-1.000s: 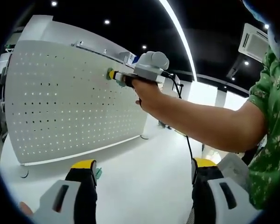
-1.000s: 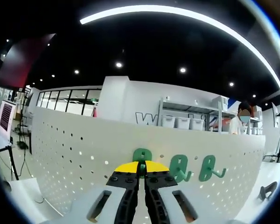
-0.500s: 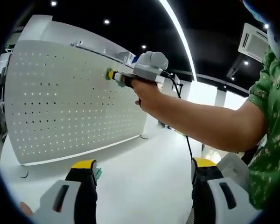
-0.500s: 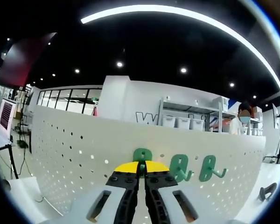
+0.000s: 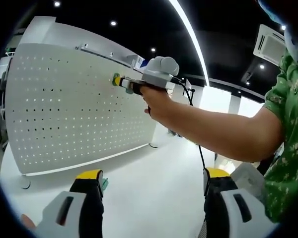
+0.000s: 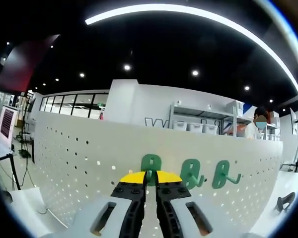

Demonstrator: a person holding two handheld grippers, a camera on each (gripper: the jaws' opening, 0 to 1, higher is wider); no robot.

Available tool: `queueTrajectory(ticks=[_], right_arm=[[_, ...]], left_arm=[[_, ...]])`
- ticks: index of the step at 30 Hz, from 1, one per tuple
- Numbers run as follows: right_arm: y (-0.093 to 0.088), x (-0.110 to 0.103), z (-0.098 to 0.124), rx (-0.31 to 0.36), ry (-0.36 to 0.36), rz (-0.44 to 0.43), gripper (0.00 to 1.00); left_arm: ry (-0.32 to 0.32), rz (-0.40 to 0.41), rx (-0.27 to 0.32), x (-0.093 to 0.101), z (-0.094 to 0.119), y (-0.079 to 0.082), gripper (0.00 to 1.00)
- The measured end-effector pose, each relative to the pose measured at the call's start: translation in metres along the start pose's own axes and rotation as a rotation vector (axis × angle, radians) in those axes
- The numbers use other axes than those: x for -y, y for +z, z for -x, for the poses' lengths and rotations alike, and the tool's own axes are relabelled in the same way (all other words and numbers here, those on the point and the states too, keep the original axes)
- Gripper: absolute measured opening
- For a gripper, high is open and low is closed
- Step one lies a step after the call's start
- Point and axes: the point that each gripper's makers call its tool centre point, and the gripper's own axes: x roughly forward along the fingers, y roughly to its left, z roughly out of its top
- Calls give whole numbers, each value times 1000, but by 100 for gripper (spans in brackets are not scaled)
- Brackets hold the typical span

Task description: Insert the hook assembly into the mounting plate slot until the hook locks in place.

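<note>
Right gripper view: tongs [image 6: 150,179] clamp green hook [image 6: 149,164] against pegboard [image 6: 79,163].

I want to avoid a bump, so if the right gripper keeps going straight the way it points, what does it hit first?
Probably the green hook just past the right gripper, already against the white pegboard; the gap is hard to judge.

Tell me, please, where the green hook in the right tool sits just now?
In the right gripper view, the green hook sits against the white pegboard, just above the right tool, left of two mounted green hooks.
</note>
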Motion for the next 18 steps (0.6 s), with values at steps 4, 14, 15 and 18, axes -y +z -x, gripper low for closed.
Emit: queueTrajectory(ticks=[4, 14, 15, 18], right_arm=[[-2, 1, 2, 0, -1, -4, 6], [-19, 4, 11, -22, -4, -26, 11], [-19, 4, 13, -21, -4, -26, 12], [-24, 4, 17, -26, 0, -34, 16]], left_arm=[[-2, 1, -1, 0, -1, 0, 85], [-5, 0, -3, 1, -1, -2, 85], [-5, 0, -4, 1, -2, -2, 85], [-6, 0, -5, 2, -2, -2, 85]])
